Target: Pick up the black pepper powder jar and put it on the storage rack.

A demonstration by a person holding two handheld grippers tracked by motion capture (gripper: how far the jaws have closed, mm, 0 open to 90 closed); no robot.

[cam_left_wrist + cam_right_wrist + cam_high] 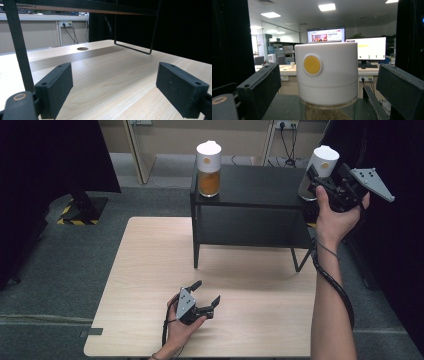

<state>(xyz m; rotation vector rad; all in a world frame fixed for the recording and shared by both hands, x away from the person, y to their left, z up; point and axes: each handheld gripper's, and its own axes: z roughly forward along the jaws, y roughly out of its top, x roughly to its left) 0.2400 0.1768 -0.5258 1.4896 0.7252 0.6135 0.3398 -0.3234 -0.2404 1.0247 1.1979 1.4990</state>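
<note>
- Left gripper (209,301) low over the table (145,270), near front edge; fingers spread wide, nothing between them — idle.
- Right gripper (316,179) at the black shelf's (250,182) right end; fingers parted either side of the white-lidded jar (326,72), pads clear of it; jar stands free on the shelf top.
- Judgement: back straight out, level, so no pad clips the lid; jar sits near the shelf's right edge — little margin there; second jar (209,168) well apart at left.

We're in an open-plan office: ceiling light panels (327,7) glow overhead, lit monitors (326,34) sit on desks (287,69) with chairs. Grey carpet (75,265) underfoot, wall sockets (64,23) with cables plugged in.
</note>
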